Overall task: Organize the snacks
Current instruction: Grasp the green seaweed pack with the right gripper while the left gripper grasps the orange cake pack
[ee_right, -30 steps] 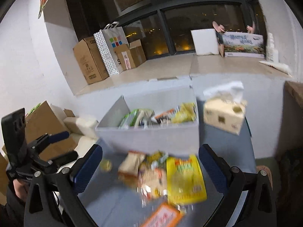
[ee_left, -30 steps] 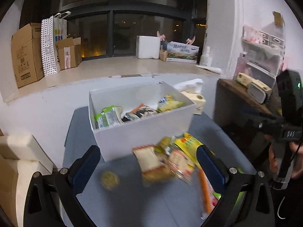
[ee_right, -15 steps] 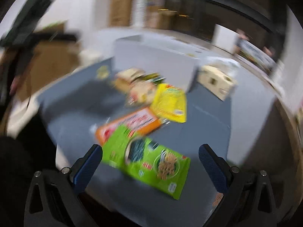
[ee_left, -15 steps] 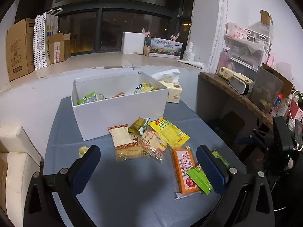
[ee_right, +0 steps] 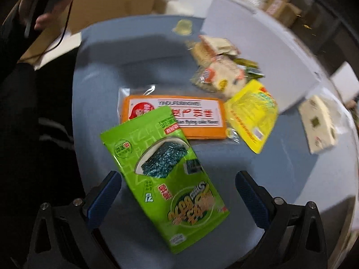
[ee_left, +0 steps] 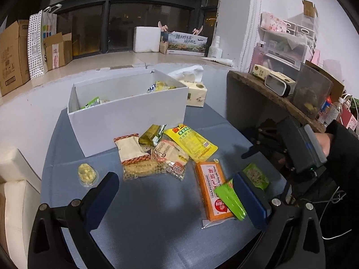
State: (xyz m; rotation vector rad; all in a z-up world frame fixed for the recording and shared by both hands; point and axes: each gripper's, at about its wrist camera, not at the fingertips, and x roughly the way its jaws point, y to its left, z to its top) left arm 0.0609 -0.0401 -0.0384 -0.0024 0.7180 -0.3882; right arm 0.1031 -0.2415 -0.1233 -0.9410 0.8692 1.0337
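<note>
A white box (ee_left: 132,109) with several snacks inside stands on a blue round table (ee_left: 157,224). In front of it lie loose snacks: a beige wafer pack (ee_left: 132,150), a yellow pouch (ee_left: 193,143), an orange cake pack (ee_left: 212,188) and a green seaweed bag (ee_right: 163,174). My left gripper (ee_left: 175,199) is open and empty above the table's near part. My right gripper (ee_right: 177,199) is open, low over the seaweed bag, which lies between its fingers. The seaweed bag overlaps the orange pack (ee_right: 179,114).
A tissue box (ee_left: 195,89) stands right of the white box. A small yellow sweet (ee_left: 87,173) lies at the table's left. A wooden shelf (ee_left: 280,98) with clutter is at the right. Cardboard boxes (ee_left: 13,53) stand on the window ledge.
My right gripper swung down and to the table's right side, now low over the green seaweed bag. My left gripper pulled back from the box, with more of the table in view.
</note>
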